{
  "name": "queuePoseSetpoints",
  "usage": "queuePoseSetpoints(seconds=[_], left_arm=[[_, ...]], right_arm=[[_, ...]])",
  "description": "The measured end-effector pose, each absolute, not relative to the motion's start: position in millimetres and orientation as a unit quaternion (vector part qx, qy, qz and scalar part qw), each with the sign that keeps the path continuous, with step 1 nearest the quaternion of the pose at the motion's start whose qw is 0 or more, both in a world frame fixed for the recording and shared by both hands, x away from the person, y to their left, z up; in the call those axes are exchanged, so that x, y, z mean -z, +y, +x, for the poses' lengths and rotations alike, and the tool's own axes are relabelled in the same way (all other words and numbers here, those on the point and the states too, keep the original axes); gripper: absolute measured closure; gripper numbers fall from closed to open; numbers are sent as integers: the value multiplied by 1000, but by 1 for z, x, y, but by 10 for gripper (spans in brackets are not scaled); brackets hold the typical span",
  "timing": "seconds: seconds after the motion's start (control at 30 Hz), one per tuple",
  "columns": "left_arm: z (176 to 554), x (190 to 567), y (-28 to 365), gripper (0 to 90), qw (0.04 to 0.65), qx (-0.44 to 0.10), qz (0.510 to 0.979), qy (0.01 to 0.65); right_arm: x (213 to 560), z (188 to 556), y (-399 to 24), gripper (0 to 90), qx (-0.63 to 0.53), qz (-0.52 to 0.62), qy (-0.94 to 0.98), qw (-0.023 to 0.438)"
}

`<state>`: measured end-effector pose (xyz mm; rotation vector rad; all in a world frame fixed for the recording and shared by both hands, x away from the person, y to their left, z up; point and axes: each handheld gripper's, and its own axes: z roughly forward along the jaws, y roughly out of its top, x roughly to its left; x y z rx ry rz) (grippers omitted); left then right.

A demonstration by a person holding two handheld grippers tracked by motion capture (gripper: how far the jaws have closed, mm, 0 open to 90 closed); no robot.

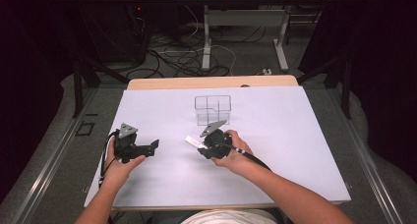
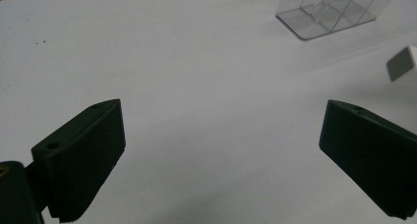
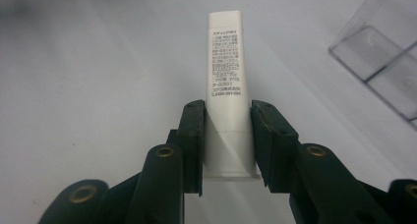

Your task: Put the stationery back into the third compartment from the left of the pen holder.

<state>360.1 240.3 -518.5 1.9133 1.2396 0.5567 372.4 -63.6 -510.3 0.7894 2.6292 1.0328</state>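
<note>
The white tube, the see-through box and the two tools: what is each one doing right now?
White tube: clamped between the right tool's jaws, printed side up, held off the table.
Clear divided box: upright on the white table, empty, nothing touching it.
Right tool: shut on the tube.
Left tool: jaws wide apart, holding nothing, pointing toward the tube.

Table top (image 1: 275, 150) is plain white w/ a light wood strip along the far edge. Both grippers black – left gripper (image 1: 156, 144), right gripper (image 3: 226, 135) w/ brass-coloured screw holes. Grey plates on top of each. White tube (image 3: 225, 76) has small black print on it. Divided box (image 1: 212, 110) is clear plastic – no colour. Floor's grey, cables black and white.
</note>
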Motion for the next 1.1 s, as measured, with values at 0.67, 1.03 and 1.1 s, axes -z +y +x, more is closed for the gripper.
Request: queuePoseSetpoints(seconds=[0.67,1.03,1.1], left_arm=[[361,504,219,85,398,-203,780,438],[363,499,203,167,395,-180,807,400],[364,498,199,181,394,-172,815,390]], right_arm=[[498,359,-96,674,-269,44,916,295],[503,348,-109,674,-214,-81,899,374],[502,347,-111,674,-207,-92,897,380]])
